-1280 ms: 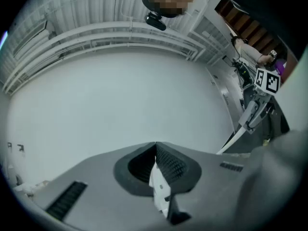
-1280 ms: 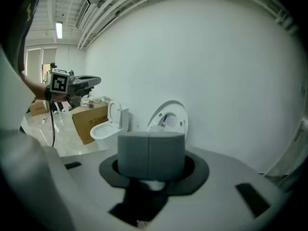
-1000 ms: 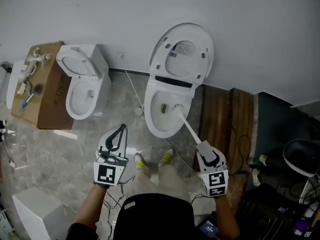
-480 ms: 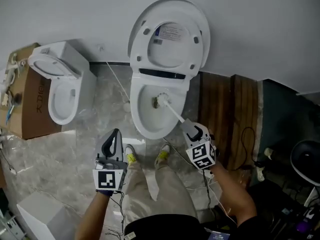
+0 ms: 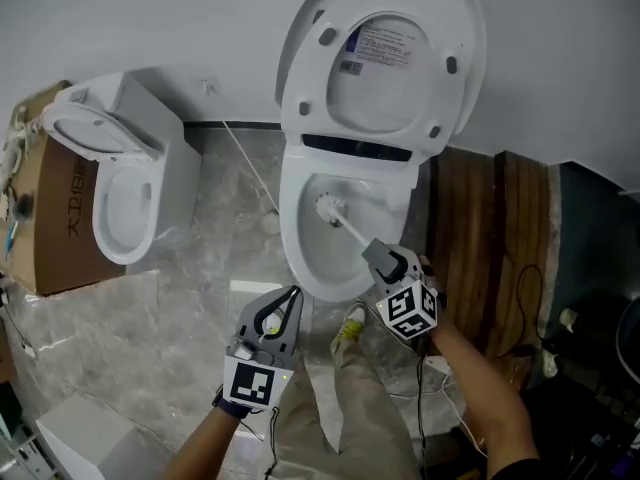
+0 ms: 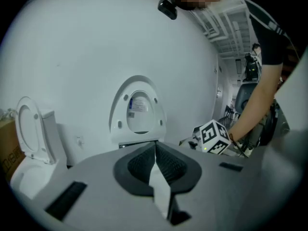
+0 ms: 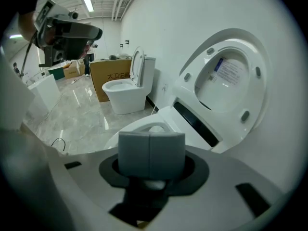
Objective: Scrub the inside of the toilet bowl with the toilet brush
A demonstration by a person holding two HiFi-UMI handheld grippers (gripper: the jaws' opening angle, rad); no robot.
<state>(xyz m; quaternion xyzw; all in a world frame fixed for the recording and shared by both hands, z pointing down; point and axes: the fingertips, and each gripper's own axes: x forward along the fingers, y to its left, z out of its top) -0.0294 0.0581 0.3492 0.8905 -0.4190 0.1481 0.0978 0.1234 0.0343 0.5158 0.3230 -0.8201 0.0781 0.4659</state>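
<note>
Scrubbing looks to be the step in hand. The right gripper (image 5: 385, 260) has its jaws closed tight on the end of the brush (image 5: 350, 230). The thin white handle slants down and away from it into the bowl (image 5: 297, 258). The brush head (image 5: 326, 206), a small round pale tuft, sits against the back wall of the bowl, towards its left side, below the raised lid (image 5: 385, 58).

The left gripper (image 5: 285, 303) takes no part: its jaws are pressed together on nothing, and it hangs over the floor (image 5: 180, 298) just in front of the bowl.

Next, I judge, the head must sweep round the wall and up under the rim. That calls for a firm hold (a long handle levers hard against the pads) and a turn of the wrist. Whether the head reaches any water I cannot tell.
</note>
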